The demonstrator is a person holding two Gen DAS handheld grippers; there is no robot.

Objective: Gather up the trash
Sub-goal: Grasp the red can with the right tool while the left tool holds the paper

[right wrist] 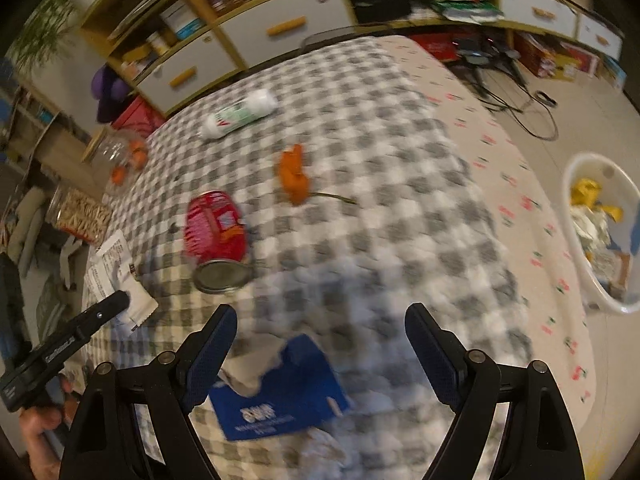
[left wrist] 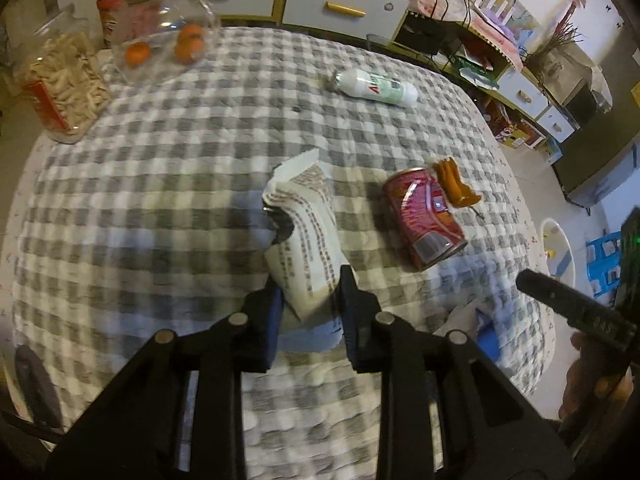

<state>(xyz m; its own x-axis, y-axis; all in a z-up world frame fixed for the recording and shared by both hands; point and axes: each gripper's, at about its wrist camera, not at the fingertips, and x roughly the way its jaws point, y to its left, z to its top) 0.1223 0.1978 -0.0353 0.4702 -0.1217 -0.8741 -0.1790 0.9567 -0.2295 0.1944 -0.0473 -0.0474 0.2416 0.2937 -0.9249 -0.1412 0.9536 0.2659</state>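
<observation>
I saw the left tool [left wrist: 310,292] clenched on the printed paper wrapper [left wrist: 306,228]. The right tool [right wrist: 320,320] stood released above a blue packet [right wrist: 280,392]; red can [right wrist: 214,224] beyond it.

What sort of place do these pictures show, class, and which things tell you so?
Most likely a lived-in home room: a table under a checked cloth, a low cabinet with drawers full of household clutter, and a glass jar of oranges.

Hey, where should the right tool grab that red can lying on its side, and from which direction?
Grip the red can across its round body, coming from above; it lies flat on the checked cloth, silver end toward the open right tool.
</observation>
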